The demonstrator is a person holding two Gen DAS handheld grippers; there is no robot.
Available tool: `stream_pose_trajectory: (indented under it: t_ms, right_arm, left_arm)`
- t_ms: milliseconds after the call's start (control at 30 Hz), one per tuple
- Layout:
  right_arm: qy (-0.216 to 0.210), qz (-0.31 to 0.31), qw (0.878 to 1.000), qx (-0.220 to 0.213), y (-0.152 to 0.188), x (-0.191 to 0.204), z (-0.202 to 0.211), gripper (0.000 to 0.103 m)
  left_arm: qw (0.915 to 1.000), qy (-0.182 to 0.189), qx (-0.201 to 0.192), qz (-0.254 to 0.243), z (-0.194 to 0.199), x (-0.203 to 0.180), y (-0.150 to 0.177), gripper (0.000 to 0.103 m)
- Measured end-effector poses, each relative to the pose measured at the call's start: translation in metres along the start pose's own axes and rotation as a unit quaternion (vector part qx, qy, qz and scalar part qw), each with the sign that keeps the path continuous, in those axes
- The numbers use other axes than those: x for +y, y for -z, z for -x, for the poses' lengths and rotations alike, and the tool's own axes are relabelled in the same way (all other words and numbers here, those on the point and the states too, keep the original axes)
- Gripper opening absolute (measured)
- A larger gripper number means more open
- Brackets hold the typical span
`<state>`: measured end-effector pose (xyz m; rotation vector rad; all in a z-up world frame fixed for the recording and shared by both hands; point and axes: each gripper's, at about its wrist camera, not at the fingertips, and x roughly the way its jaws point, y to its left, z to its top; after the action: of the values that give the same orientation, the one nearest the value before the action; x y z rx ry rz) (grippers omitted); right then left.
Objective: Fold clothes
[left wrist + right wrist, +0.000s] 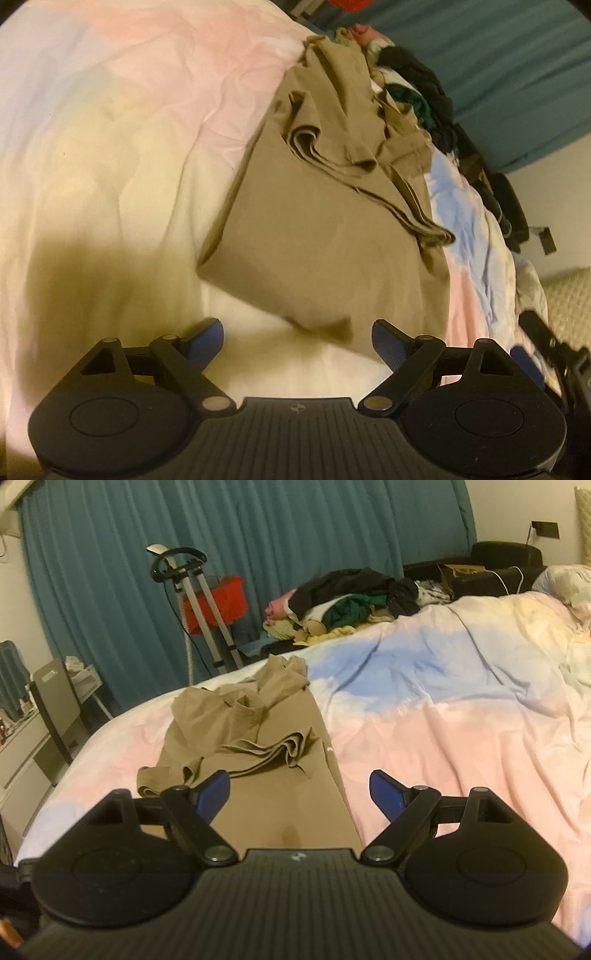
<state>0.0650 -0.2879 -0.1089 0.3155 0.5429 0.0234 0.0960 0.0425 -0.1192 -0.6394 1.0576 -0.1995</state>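
A khaki garment (325,236) lies on the pastel duvet (110,184), its near part flat and smooth, with a bunched sleeve (332,147) folded across the middle. My left gripper (297,332) is open just above the garment's near corner, nothing pressed between the pads. In the right wrist view the same khaki garment (258,738) stretches away from me, its right edge straight and its collar end crumpled at the far side. My right gripper (299,781) stands open over its near end, holding nothing.
A heap of mixed clothes (351,602) sits at the bed's far edge, in front of a teal curtain (258,535). A garment steamer stand (192,590) is beside the bed. A desk and chair (55,701) stand at the left, and a pillow (565,579) lies at the far right.
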Motion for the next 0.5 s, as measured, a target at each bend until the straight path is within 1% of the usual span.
stream_pose_trajectory:
  t_ms: [100, 167, 200, 300, 367, 400, 433, 500]
  right_arm:
    - [0.007, 0.000, 1.000, 0.007, 0.003, 0.000, -0.002, 0.084]
    - [0.010, -0.005, 1.000, 0.011, 0.004, -0.001, -0.003, 0.084]
    - [0.012, -0.008, 1.000, 0.014, 0.005, -0.002, -0.004, 0.084]
    - [0.018, -0.017, 0.999, 0.024, 0.007, -0.006, -0.008, 0.084]
    - [0.028, -0.019, 0.999, 0.029, 0.009, -0.008, -0.010, 0.084]
    - [0.030, -0.025, 0.999, 0.032, 0.009, -0.010, -0.012, 0.084]
    - [0.032, -0.031, 0.998, 0.035, 0.009, -0.012, -0.013, 0.084]
    - [0.036, -0.044, 0.998, 0.041, 0.010, -0.017, -0.015, 0.084]
  left_arm:
    - [0.9994, 0.001, -0.024, 0.023, -0.003, 0.005, -0.004, 0.091]
    - [0.9985, 0.008, -0.044, 0.031, -0.001, 0.007, -0.007, 0.086]
    - [0.9977, 0.015, -0.056, 0.034, 0.002, 0.009, -0.007, 0.083]
    - [0.9932, 0.058, -0.084, 0.055, 0.010, 0.012, -0.009, 0.082]
    - [0.9932, 0.060, -0.076, 0.064, 0.007, 0.014, -0.010, 0.081]
    - [0.9934, 0.059, -0.070, 0.069, 0.004, 0.015, -0.010, 0.078]
    - [0.9936, 0.058, -0.065, 0.073, 0.002, 0.016, -0.010, 0.073]
    - [0.9936, 0.056, -0.055, 0.082, -0.002, 0.019, -0.010, 0.067]
